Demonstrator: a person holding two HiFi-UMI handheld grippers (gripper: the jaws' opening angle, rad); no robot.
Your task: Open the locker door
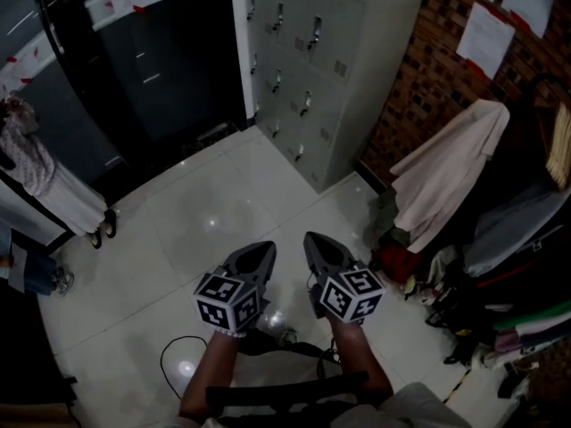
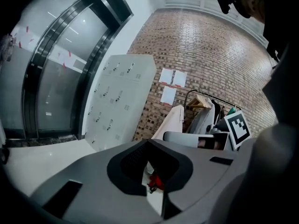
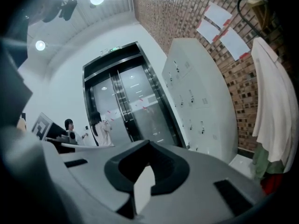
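A grey bank of lockers with small handles on its doors stands against the far wall, beyond a stretch of white tiled floor. It also shows in the left gripper view as the lockers and in the right gripper view as the lockers. All the doors look closed. My left gripper and right gripper are held side by side low in the head view, well short of the lockers. The left gripper and the right gripper each have their jaws together with nothing between them.
Dark lift doors stand left of the lockers. A brick wall with papers runs on the right, with a clothes rack and a cream garment before it. A cable lies on the floor. A person stands at left.
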